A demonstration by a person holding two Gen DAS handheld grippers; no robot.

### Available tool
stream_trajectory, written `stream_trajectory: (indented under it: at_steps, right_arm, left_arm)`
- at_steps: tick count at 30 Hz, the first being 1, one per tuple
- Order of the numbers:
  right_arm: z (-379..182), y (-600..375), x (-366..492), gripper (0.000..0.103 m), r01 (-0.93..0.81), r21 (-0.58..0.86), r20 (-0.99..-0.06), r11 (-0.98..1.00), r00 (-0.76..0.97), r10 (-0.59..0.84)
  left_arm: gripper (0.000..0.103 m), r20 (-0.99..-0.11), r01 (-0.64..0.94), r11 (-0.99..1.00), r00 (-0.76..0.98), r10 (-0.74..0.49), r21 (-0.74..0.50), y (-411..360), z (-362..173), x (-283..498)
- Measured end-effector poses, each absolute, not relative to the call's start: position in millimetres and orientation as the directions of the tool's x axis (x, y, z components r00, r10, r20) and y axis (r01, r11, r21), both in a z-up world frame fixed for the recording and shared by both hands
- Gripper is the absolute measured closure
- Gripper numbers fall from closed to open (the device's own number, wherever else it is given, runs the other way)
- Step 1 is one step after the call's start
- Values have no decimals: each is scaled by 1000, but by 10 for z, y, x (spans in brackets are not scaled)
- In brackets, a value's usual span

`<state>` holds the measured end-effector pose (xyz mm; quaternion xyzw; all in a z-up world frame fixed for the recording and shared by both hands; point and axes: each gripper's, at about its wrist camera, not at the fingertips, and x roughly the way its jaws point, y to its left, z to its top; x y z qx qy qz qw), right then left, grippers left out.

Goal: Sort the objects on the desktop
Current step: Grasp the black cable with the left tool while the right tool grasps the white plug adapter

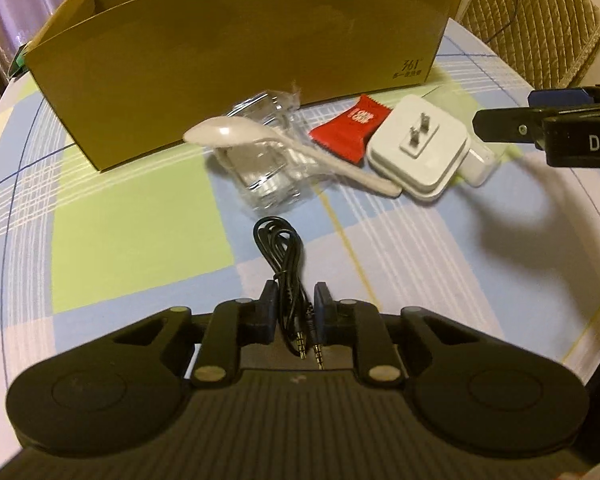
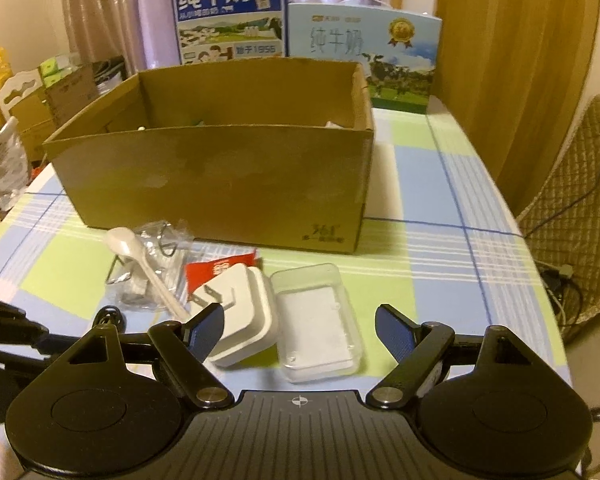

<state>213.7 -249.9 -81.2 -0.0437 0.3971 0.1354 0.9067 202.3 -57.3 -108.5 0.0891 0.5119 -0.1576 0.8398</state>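
Observation:
A coiled black audio cable (image 1: 284,256) lies on the checked tablecloth, and my left gripper (image 1: 296,308) is shut on its plug end. Beyond it are a white plastic spoon (image 1: 236,132) on crumpled clear packaging (image 1: 264,168), a red sachet (image 1: 350,128) and a white charger plug (image 1: 418,146), prongs up. My right gripper (image 2: 300,332) stands open just above a clear plastic case (image 2: 318,320), with the charger (image 2: 244,316) by its left finger. An open cardboard box (image 2: 220,176) sits behind everything.
Two milk cartons (image 2: 232,16) stand behind the cardboard box. A woven chair (image 2: 580,208) with trailing wires is off the table's right edge. Boxes and bags (image 2: 28,100) crowd the far left. Bare tablecloth (image 2: 440,240) lies right of the box.

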Motion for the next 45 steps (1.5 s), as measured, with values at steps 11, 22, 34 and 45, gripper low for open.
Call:
stream_trajectory:
  at_steps: [11, 22, 34, 45]
  right_arm:
    - [-991, -2139, 2113, 28, -465, -63, -741, 883, 614, 270]
    - [-1295, -1939, 2173, 36, -521, -181, -767, 834, 605, 211]
    - [-1291, -1904, 2223, 42, -506, -182, -762, 843, 615, 204]
    - [-1130, -2077, 2206, 43, -423, 0, -766, 906, 582, 272]
  left_arm:
    - [89, -892, 319, 948, 425, -155, -12, -321, -1058, 2034]
    - [87, -882, 298, 954, 442, -163, -27, -306, -1063, 2058]
    - [88, -880, 256, 965, 445, -164, -50, -254, -1062, 2124]
    - [89, -872, 258, 966, 465, -154, -33, -226, -969, 2089]
